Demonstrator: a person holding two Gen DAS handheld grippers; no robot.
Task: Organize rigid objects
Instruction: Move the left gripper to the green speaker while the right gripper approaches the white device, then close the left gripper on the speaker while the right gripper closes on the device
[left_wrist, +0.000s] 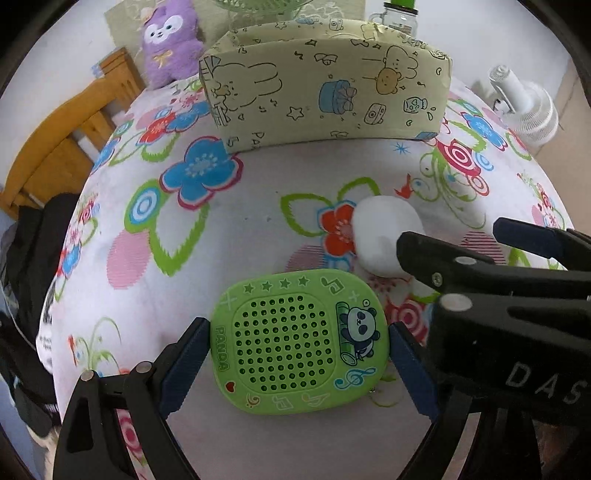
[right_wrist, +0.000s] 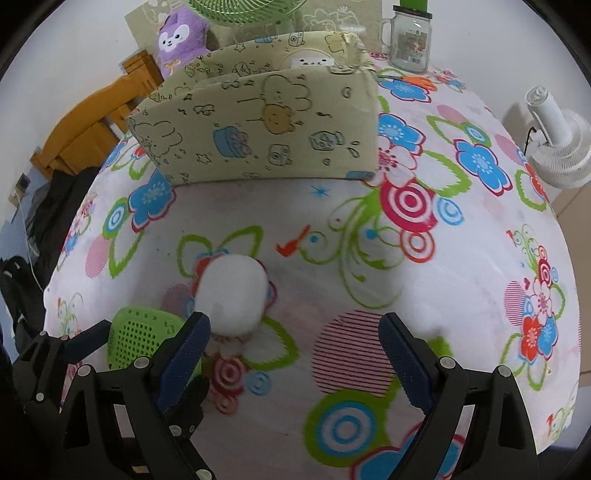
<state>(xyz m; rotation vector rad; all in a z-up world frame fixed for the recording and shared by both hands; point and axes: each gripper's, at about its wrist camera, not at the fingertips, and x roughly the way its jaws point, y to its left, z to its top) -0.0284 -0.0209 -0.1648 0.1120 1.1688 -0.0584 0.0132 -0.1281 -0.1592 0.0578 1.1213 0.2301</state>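
I saw a flat green rounded plastic panda-print speaker (left_wrist: 299, 343) lying face up on the table, perforated grille upward. A smooth white egg-shaped object (left_wrist: 386, 236) lay just beyond it to the right. A pale yellow cartoon-print open box (left_wrist: 325, 88) stood upright farther back.

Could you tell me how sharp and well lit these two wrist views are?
Left wrist: even, soft light, the green panda speaker crisp, strong fisheye bending at the edges. Right wrist: the white object and nearby tablecloth smeared, the patterned box sharper.
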